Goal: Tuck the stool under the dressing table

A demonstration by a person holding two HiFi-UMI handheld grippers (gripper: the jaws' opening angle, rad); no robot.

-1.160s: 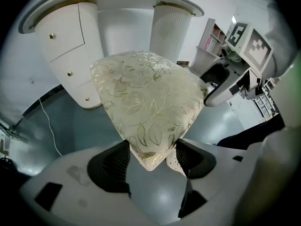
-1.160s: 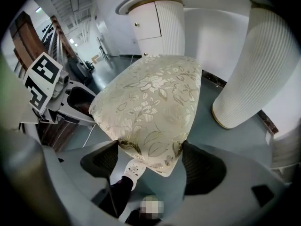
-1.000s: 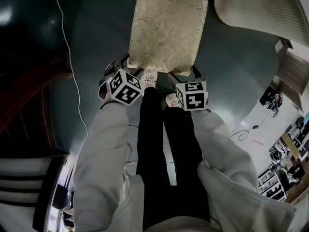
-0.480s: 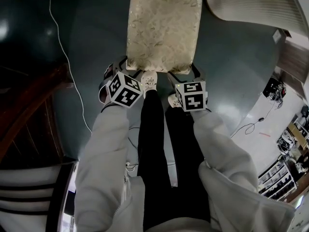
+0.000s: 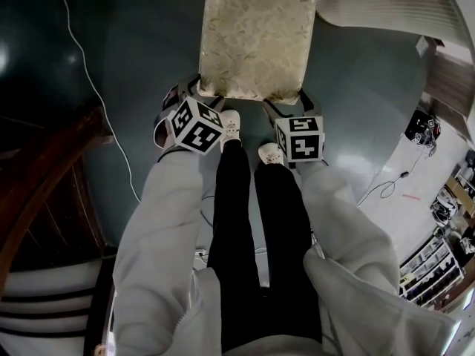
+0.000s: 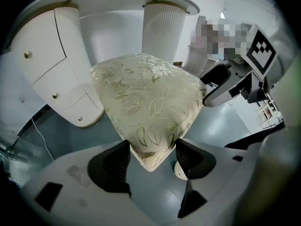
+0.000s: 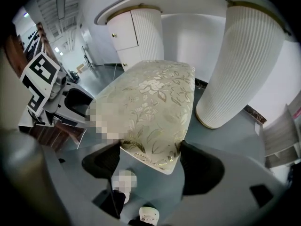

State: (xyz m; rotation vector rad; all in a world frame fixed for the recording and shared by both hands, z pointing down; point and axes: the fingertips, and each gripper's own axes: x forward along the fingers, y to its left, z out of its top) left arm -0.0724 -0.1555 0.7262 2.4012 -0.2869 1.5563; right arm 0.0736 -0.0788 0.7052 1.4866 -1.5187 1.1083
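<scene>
Stool: cream floral-brocade cushioned stool [image 5: 256,39] [image 6: 150,102] [image 7: 150,107], upright on the glossy dark teal floor [image 5: 356,110], seat level.
Left hand-held gripper [image 5: 197,95] [image 6: 153,154]: at the stool's near left corner, pointing steeply down, jaws pinching the cushion corner with a pad against each side of it.
Right hand-held gripper [image 5: 289,104] [image 7: 149,159]: at the stool's near right corner, jaws set wide and closing, both pads against the cushion's edges.
Dressing table: white table with ribbed round pedestals [image 5: 386,6] [image 6: 162,32] [image 7: 244,60], beyond the stool's far end. One pedestal stands on each side of that end, and most of the seat lies out in front of them.
Person: black-trousered legs and white shoes [image 5: 230,121] just behind the stool's near edge, between the two grippers.
Cable: thin white cable [image 5: 96,95] on the floor, well apart to the stool's left.
</scene>
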